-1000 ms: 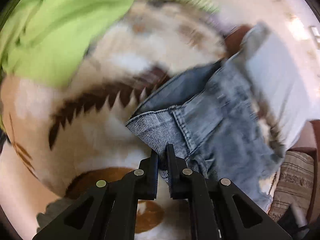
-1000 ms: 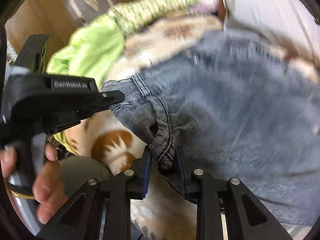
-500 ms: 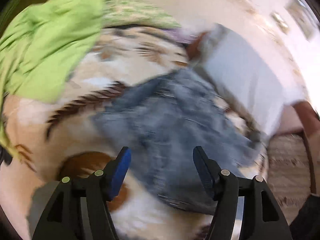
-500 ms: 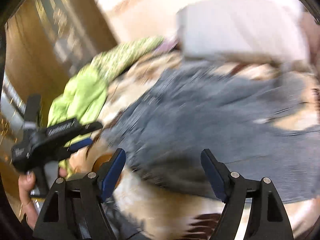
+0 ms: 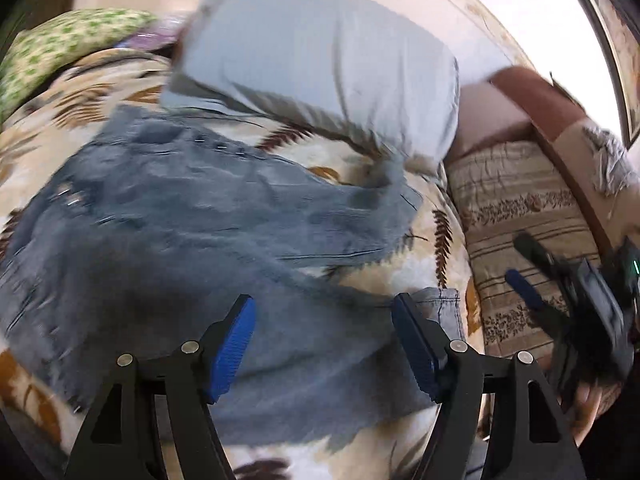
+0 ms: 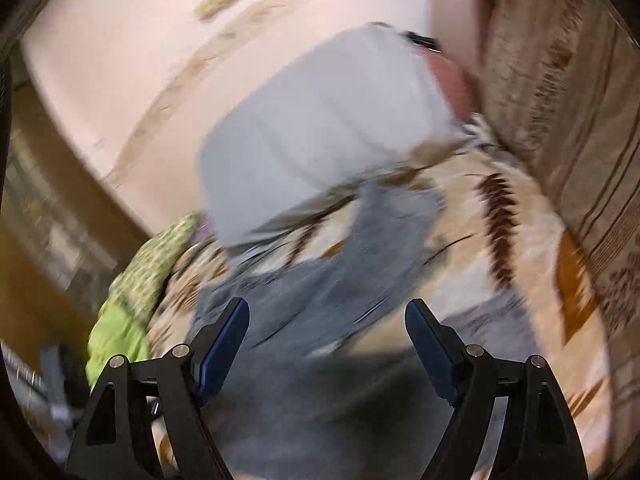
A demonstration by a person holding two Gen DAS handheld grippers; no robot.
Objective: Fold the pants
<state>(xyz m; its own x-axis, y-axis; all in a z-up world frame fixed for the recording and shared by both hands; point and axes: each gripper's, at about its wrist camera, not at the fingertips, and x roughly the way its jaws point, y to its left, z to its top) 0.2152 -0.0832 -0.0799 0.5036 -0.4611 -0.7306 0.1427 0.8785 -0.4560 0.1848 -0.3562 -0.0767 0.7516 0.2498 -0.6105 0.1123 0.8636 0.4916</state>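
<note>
Pants (image 5: 192,240): spread on bed (image 5: 400,272), legs toward pillow (image 5: 320,60).
Left claw (image 5: 324,344): apart, just opened, empty.
Right claw (image 6: 326,350): likewise.
Advice: grip hems evenly.

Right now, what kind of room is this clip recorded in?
Most likely a bedroom. The jeans lie spread on a bed covered by a leaf-patterned blanket, with a pale grey pillow at its far end and a green floral pillow beside it.

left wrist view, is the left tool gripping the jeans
No, the left tool is wide open, with the jeans lying flat on the blanket beyond it.
</note>
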